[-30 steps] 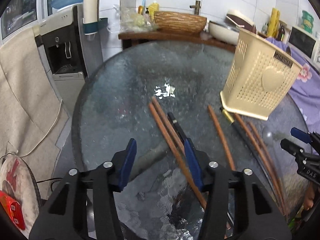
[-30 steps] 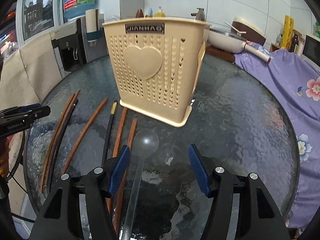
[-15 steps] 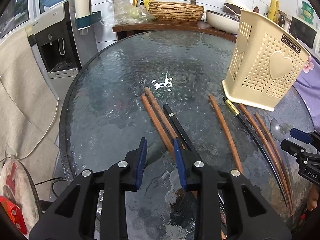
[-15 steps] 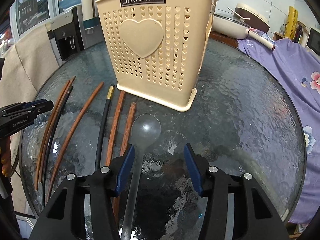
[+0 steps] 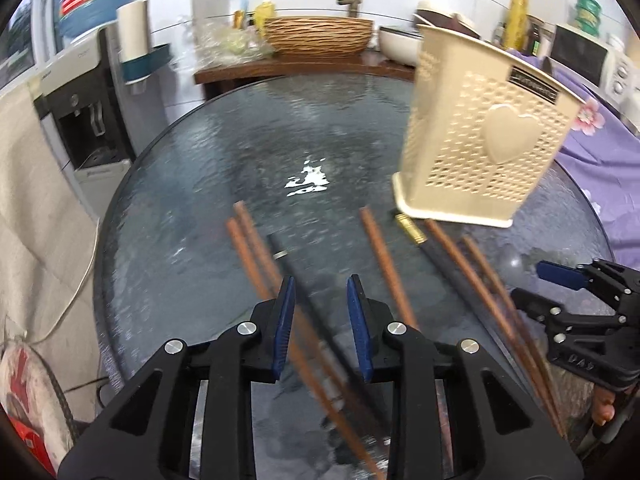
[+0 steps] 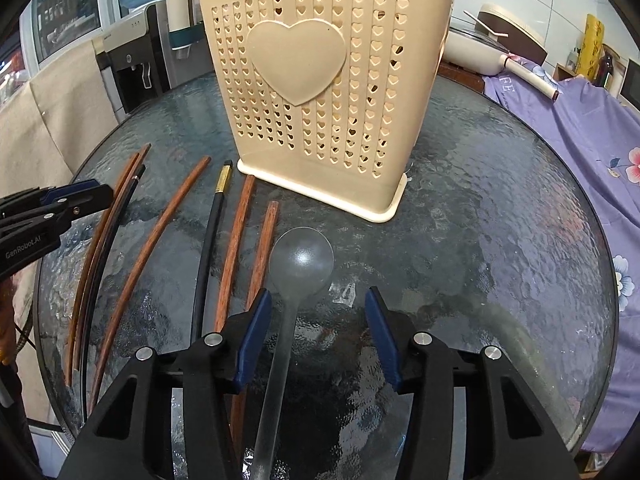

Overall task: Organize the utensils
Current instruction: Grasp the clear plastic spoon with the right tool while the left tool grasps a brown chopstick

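Chopsticks and a spoon [image 6: 301, 264] all lie flat on the glass table [image 6: 500, 240], none of them visibly in the holder [image 6: 320, 80], so the sorting looks barely begun; whether the holder has anything inside cannot be told, as its top rim hides the interior. The left claw [image 5: 320, 320] is partly spread, its jaws having just narrowed, and a black chopstick [image 5: 296, 276] runs between the pads without their pressing on it; two brown chopsticks [image 5: 250, 248] lie just to its left and a single brown one [image 5: 382, 256] just to its right. The right claw [image 6: 318, 330] is also partly spread and has just been closing; the spoon's clear handle passes between its jaws close to the left pad, not yet pinched, with the bowl just ahead of the fingertips. Ahead of this claw stands the holder, upright. To its left lie two brown chopsticks [image 6: 248, 248], then a black one with a gold tip [image 6: 208, 248]. Counted across both views: seven chopsticks, five brown and two black, one spoon, one holder. By this reading every piece remains to be lifted and dropped in, starting with the black chopstick and the spoon.
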